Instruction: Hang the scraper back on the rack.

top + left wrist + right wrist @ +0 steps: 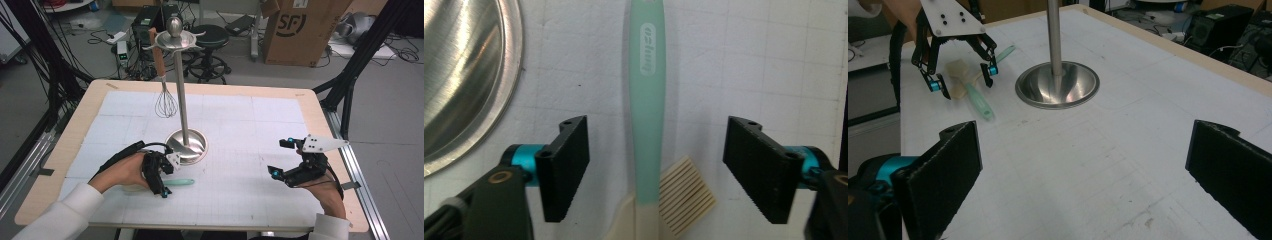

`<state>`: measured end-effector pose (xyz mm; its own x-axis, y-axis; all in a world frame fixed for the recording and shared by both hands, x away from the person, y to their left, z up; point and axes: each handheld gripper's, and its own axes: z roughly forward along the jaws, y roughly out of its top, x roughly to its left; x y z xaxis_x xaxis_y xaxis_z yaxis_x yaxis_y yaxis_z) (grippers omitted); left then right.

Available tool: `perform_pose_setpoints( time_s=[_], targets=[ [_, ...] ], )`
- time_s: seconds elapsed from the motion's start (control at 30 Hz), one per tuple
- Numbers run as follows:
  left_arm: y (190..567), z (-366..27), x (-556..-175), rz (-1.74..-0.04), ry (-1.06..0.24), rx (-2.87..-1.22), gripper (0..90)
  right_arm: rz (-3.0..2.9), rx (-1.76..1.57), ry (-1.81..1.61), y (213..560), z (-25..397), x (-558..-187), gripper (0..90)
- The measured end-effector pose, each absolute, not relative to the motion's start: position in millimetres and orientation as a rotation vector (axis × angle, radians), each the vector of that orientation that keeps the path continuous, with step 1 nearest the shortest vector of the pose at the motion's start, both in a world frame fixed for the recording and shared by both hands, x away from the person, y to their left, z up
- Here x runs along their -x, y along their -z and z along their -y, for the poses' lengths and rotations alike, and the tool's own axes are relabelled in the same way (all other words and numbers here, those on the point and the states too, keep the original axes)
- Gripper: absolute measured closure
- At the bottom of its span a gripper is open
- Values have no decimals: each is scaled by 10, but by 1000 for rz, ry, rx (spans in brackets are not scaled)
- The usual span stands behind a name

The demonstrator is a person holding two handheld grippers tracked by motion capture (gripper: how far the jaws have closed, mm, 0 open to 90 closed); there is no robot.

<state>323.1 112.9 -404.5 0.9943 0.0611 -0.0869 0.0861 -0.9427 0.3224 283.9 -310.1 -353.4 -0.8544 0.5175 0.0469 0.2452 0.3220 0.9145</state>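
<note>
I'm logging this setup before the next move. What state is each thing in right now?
Left gripper: open, jaws either side of the brush handle, not clamped.
Right gripper: open, holding nothing.
Green-handled brush: lying flat on the table.
Whisk: hanging from the rack.
Steel rack: upright on its round base.

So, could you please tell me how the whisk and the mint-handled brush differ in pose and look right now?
The whisk hangs upright from the metal stand, while the brush lies flat on the table. The whisk has a brown handle and a wire head; the brush has a mint-green handle and a cream head. The left gripper straddles the brush with open jaws; no gripper is near the whisk. Both are long-handled kitchen tools.
</note>
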Motion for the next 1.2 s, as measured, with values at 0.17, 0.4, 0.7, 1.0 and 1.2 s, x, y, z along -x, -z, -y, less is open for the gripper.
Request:
perform_pose_setpoints(
  time_s=[0.17,0.4,0.7,1.0,1.2],
  targets=[
    [4054,-1129,-3227,-100,119,-2823,438,-2337,-690,-1543,3538,3089,-2846,2],
    [4069,-1130,-3225,-104,107,-2853,586,-2340,-687,-1543,3540,3078,-2850,2],
    [4056,-1120,-3197,-79,83,-2862,752,-2344,-691,-1542,3544,3073,-2850,2],
    [4007,-1164,-3217,-116,84,-2850,785,-2347,-693,-1542,3550,3072,-2861,2],
    [3919,-1239,-3235,-130,86,-2802,788,-2346,-696,-1542,3551,3075,-2861,2]
  ],
)
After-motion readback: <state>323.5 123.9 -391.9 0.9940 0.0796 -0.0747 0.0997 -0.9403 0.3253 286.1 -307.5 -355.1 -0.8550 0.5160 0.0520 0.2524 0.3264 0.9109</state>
